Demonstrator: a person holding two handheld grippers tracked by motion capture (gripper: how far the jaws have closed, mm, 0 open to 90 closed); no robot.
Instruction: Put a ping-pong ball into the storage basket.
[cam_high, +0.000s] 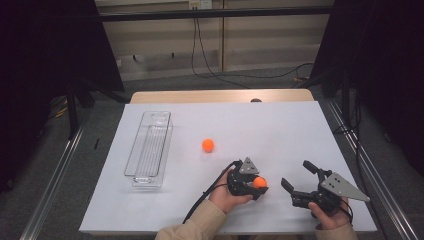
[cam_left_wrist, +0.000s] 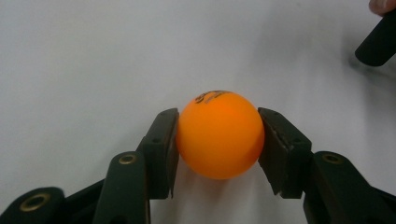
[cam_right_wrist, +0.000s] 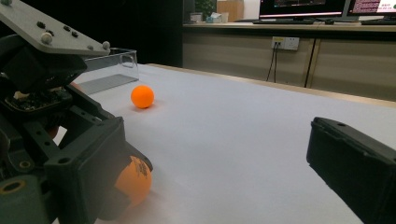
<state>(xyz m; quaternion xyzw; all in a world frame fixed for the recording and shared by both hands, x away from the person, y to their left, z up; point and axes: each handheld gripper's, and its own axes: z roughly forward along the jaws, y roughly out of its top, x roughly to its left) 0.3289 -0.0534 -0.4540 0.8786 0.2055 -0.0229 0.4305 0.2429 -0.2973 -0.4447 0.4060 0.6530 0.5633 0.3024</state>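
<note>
A: Status of left gripper (cam_high: 256, 186): both black pads pressed against the sides of a small orange plastic ball with dark print on top (cam_left_wrist: 219, 134). In the left gripper view the ball sits squarely between the two jaws, touching each, resting on the white tabletop sheet (cam_high: 280, 130).

B: Position of that ball against the clear plastic ribbed tray (cam_high: 149, 149)?

A: Well to the right of the tray and nearer the person's edge of the table. Tray is long, narrow, lying lengthwise toward the far edge.

B: Second ball?

A: Second orange ball (cam_high: 208, 145), plain as far as I can see, lying free on the sheet just right of the tray's middle, apart from both grippers. It also shows in the right gripper view (cam_right_wrist: 142, 96), in front of the tray's clear wall (cam_right_wrist: 112, 70).

B: Right gripper?

A: Right gripper (cam_high: 297, 176), farthest right of the tray, beyond the held ball. Jaws spread wide, nothing between them, not touching either ball. Its grey three-cornered plate (cam_high: 345, 187) faces up.

B: Hands?

A: Left hand (cam_high: 227, 196) wrapped round the left gripper body; beige sleeve (cam_high: 200, 225) entering from the near edge.
</note>
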